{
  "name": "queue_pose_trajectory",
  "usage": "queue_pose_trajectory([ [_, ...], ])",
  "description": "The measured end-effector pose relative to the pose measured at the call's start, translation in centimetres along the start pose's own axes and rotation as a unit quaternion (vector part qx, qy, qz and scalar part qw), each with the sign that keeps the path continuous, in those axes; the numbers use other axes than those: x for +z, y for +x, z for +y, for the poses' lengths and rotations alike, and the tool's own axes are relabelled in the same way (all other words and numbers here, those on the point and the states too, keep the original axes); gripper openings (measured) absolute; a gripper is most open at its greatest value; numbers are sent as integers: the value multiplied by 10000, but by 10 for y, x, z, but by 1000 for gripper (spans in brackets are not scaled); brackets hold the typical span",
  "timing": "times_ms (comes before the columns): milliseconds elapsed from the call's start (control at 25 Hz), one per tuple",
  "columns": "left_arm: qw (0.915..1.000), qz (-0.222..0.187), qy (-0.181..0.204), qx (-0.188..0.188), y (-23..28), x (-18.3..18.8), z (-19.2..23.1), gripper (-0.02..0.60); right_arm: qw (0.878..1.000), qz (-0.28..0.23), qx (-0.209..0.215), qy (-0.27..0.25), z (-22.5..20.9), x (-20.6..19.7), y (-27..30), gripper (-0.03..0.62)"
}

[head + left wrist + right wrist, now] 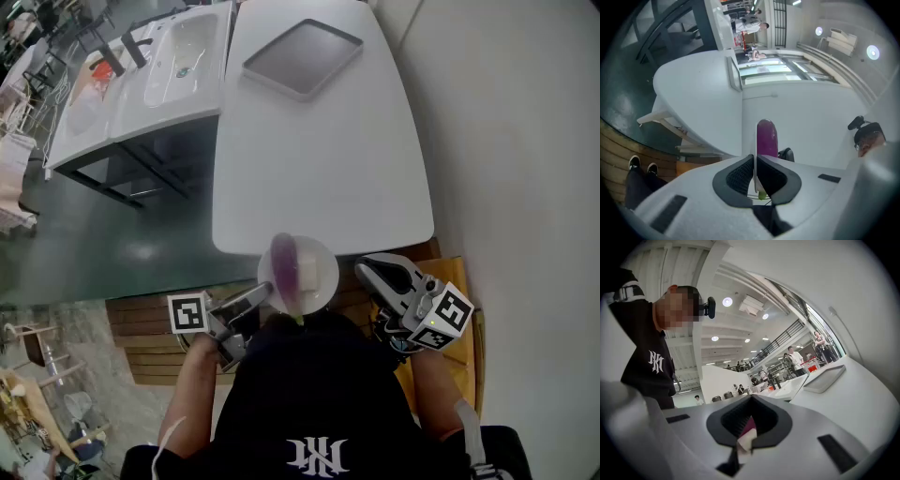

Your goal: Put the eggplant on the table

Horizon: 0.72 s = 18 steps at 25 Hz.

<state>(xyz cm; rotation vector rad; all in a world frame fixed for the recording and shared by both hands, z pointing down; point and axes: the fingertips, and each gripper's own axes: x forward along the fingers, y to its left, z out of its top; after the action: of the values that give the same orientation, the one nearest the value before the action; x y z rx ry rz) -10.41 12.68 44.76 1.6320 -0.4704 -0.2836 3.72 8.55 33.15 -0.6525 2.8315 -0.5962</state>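
Basins moulded into a white sink unit [159,75] are sitting at the far left, beside dark green flooring. Nearer the person, the left gripper [265,296] [755,161] is reaching in from the left with its marker cube [187,312] facing up. Its fingers [738,176] are pressing together on the rim of a white plate [328,281] [755,138], which is showing edge-on between the dark pads in the left gripper view. The eggplant [284,267] [767,138] is lying along that plate, purple, with its green stem end [298,321] pointing toward the person's black shirt [319,394]. The plate is hanging in front of the person's chest and overlapping the near edge of the white counter [319,159] [703,93] [862,404]. A grey tray [302,56] [824,378] is lying at the counter's far end, well apart from the plate. The right gripper [364,267] [749,420] is pointing in from the right. Its fingers [771,423] are drawn together to a narrow slit that is gripping nothing, though a sliver of purple and white is showing through it. In the head view their tips are sitting just beside the plate's right rim, apart from it. A pale wall [525,141] is running along the right.
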Motion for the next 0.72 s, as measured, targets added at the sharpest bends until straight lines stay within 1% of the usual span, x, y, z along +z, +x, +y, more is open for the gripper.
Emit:
queue_pose_trajectory([
  [120,10000,28,51,27,5,-3,-3,18,9999,65,-95,62,-2,-6,-14,3],
  [280,10000,39,18,44,7,-5,-3,18,9998,91,-156,1,-5,-6,-21,3],
  [400,10000,36,-46,-21,10,-6,-5,18,9998,68,-198,-17,-7,-5,-22,3],
  [480,10000,15,-89,-43,11,-6,-6,18,9997,1,-232,43,-9,-4,-23,3],
  [600,10000,35,-55,-14,11,-6,-6,18,9993,-96,-314,182,-13,0,-26,5],
  [720,10000,72,-36,-58,12,-6,-9,18,9989,38,-410,234,-18,-1,-29,5],
])
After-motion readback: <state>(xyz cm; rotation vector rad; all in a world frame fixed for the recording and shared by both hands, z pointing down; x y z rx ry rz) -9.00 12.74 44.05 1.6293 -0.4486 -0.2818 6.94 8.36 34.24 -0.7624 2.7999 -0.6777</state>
